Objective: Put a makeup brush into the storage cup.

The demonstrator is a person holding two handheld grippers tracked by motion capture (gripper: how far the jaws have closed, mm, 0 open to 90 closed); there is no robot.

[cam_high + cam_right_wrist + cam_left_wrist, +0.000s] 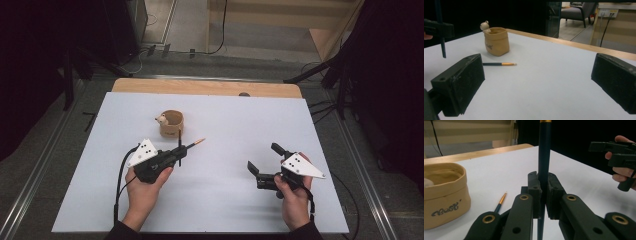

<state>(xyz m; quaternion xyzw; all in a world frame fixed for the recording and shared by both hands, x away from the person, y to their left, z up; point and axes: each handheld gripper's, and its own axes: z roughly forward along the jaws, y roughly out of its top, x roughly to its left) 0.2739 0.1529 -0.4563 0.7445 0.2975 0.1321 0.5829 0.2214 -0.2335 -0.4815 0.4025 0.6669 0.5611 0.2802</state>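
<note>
Left tongs (543, 195) pinch a dark pen (544, 157) upright at mid-shaft, just in front of the tan pouch (171, 123). Pen looks light, stiff, slick; grip the middle. Second pen (192, 145) lies on the worktop (240, 195) beside the pouch. Right tongs (264, 157) spread, empty, well apart.

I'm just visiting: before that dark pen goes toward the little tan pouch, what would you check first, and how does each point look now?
1. Left gripper shut on the dark pen: ok.
2. Pen upright between the jaws: ok.
3. Tan fabric pouch upright, mouth open: ok.
4. Room inside the pouch: cannot tell; a small toy animal sits at its rim.
5. Second pen lies on the table beside the pouch, apart from it: ok.
6. Right gripper open, off to the side: ok.
</note>
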